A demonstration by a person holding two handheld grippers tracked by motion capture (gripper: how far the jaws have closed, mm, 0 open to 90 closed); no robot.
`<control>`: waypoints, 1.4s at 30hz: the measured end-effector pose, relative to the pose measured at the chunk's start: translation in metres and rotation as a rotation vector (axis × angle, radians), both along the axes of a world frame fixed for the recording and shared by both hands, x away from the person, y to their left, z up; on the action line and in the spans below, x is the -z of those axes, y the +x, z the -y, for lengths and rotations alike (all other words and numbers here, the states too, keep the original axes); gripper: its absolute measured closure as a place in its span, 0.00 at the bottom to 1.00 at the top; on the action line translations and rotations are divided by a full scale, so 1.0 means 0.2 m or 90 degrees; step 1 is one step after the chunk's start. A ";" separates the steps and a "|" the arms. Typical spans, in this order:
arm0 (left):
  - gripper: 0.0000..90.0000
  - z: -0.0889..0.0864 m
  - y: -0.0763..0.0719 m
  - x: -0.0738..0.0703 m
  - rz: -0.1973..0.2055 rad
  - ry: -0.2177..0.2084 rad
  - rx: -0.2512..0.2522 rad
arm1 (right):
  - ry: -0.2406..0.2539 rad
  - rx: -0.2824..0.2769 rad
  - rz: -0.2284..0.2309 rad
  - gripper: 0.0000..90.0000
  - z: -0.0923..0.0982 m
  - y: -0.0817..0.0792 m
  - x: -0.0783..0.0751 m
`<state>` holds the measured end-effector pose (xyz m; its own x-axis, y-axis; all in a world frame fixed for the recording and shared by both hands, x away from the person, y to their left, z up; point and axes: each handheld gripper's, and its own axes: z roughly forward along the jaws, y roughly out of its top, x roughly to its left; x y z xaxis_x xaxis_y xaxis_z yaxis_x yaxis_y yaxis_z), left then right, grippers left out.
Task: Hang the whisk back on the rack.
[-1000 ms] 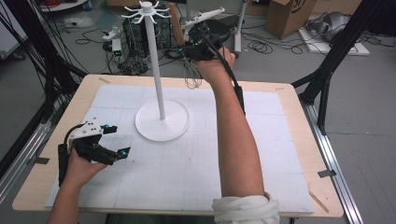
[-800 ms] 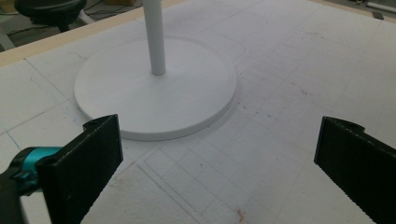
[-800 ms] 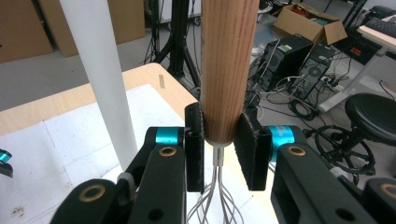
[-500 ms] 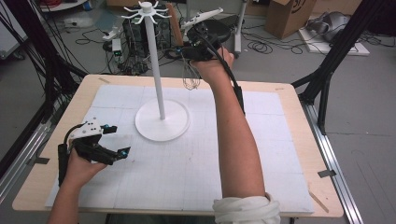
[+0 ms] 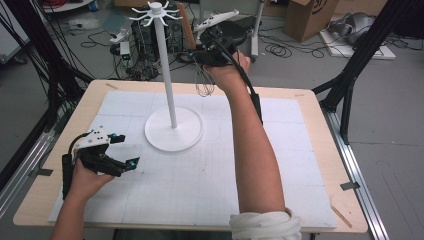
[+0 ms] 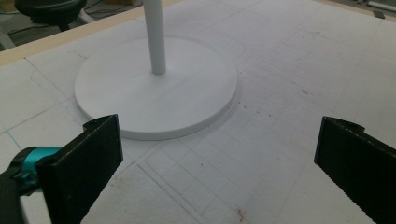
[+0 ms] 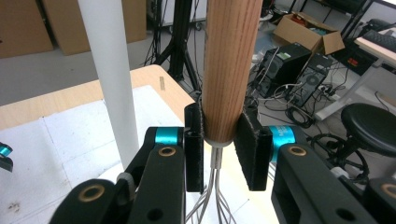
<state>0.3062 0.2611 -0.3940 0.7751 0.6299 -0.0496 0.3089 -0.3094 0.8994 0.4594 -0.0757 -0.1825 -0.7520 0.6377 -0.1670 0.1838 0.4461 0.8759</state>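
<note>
The person's right gripper (image 5: pixel 197 54) is raised high above the far edge of the table (image 5: pixel 310 107), close to the top of the white stand (image 5: pixel 170 100). Its two black jaws are clamped on a whisk (image 7: pixel 226 70), squeezing the lower end of the wooden handle just where the metal wires come out. In the right gripper view the handle rises straight up between the pads, and the wires fan out below them. From the high view the wire loops (image 5: pixel 204 86) hang down under the hand, over the far part of the white mat (image 5: pixel 210 175), well above it and to the right of the pole. The whisk touches neither the pole nor the hooks at the top.

The stand's round base sits on the mat towards the far edge, a little left of the middle.

The left gripper (image 5: pixel 122 152) rests low near the table's left edge, on the near side of the base. Its jaws stand wide apart with nothing between them, pointing towards the base (image 6: pixel 159 93).
</note>
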 end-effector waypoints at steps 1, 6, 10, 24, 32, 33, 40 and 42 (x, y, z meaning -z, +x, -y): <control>0.02 0.00 0.00 0.00 0.000 0.000 0.001 | 0.000 0.003 0.001 0.83 0.00 0.00 0.00; 0.02 0.00 0.00 0.00 0.000 0.000 0.001 | -0.010 0.004 0.015 0.83 -0.01 -0.03 0.01; 0.02 0.00 0.00 0.00 0.002 0.001 0.000 | 0.002 0.007 0.010 0.83 -0.02 -0.03 0.02; 0.02 0.00 0.00 0.00 0.001 0.000 0.000 | -0.024 -0.011 0.010 0.83 -0.10 -0.01 0.01; 0.02 0.00 0.00 0.00 -0.001 0.004 0.001 | -0.011 -0.014 0.001 0.74 -0.05 -0.02 0.01; 0.02 0.00 0.00 0.00 -0.001 0.005 0.000 | -0.004 -0.020 -0.004 0.70 -0.04 -0.02 0.01; 0.02 0.00 0.00 0.00 -0.001 0.008 0.001 | -0.002 -0.032 -0.005 0.63 0.00 -0.05 0.02; 0.02 0.00 0.00 0.00 -0.001 0.009 0.002 | 0.006 -0.037 -0.001 0.62 0.02 -0.06 0.02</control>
